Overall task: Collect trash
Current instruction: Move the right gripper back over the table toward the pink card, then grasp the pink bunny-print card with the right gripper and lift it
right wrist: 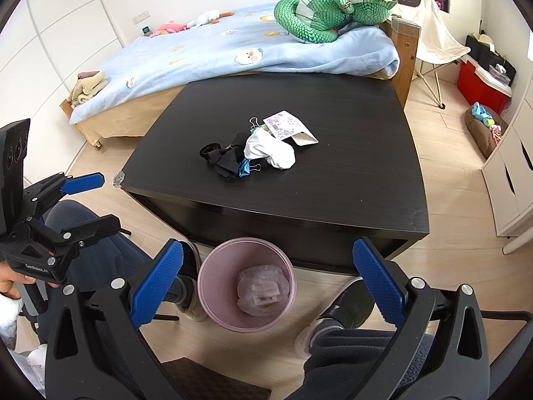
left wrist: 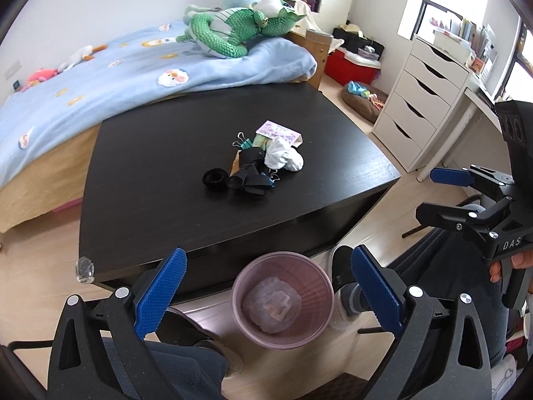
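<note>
The left hand-held gripper (left wrist: 268,295) stands with its 2 blue pads spread wide and nothing between them; the right hand-held gripper (right wrist: 268,286) is likewise wide apart and empty. Both point steeply down over the pink waste bin (left wrist: 283,300), which stands on the floor just in front of the tabletop (left wrist: 166,166) edge, between the person's feet, and already holds 1 piece of crumpled clear wrapping (left wrist: 271,306). The remaining items lie ahead of and above both hand-held grippers, in 1 cluster near the middle of the tabletop: a white crumpled tissue (left wrist: 283,158), a printed card (left wrist: 278,133), several black binder clips (left wrist: 248,173), a blue binder clip (right wrist: 245,166) and a black ring-shaped object (left wrist: 214,179). The cluster's long axis runs roughly from the near left, at the ring, to the far right, at the card. Judging from the 2 views, the cluster sits slightly left of centre for the right hand-held gripper and near centre for the left, so neither hand is clearly nearer; the tissue and card favour the right hand, the ring and black clips the left. The coming move calls for a forward reach up over the tabletop edge. Readable writing: "DAS" on the right hand-held gripper's body and "GenRobot.AI" on the left one's body; the card carries a barcode and print too small to read.
</note>
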Motion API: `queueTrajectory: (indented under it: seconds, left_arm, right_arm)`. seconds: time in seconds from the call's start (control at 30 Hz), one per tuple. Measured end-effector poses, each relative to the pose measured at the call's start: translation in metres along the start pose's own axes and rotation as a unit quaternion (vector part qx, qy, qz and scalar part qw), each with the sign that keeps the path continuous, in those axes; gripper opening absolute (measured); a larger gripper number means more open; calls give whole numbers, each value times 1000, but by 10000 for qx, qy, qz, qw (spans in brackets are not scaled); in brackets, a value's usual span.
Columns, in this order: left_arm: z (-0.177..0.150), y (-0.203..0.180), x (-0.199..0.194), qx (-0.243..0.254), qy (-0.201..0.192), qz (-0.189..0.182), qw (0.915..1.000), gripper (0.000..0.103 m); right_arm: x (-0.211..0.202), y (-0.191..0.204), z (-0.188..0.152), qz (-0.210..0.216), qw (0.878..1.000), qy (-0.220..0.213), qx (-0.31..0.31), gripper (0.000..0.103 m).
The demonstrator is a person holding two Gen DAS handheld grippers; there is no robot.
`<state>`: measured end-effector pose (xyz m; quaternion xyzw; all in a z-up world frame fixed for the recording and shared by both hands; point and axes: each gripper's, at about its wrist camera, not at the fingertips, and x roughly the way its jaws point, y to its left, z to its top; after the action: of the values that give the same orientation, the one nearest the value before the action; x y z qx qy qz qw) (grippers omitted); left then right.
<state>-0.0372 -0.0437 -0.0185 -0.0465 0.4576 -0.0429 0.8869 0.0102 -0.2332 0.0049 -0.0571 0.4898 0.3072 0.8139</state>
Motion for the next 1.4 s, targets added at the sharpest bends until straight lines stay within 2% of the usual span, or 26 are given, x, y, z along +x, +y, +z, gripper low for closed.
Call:
queueTrajectory:
  seconds: [0.33, 0.67, 0.97, 1.23, 1.4]
  left_arm:
    - [6, 8, 3, -87, -22, 9, 10000, 95]
    - [22, 21, 9, -173, -87, 23, 9998, 95]
    - [37, 31, 17, -204, -115, 43, 9997, 95]
    - [48, 38, 26, -236, -100, -2, 9997, 95]
    - [49, 43, 31, -278, -77, -17, 9996, 95]
  right_arm:
    - [6, 4, 8, 77, 9999, 27, -61, 100]
    - [18, 1, 33, 50, 9999, 29, -149, 100]
    - [44, -7, 78, 114, 9995, 103, -264, 100]
    - [83, -13, 126, 37, 9975, 341, -624, 100]
    - [117, -16, 153, -27, 9939, 632, -902, 100]
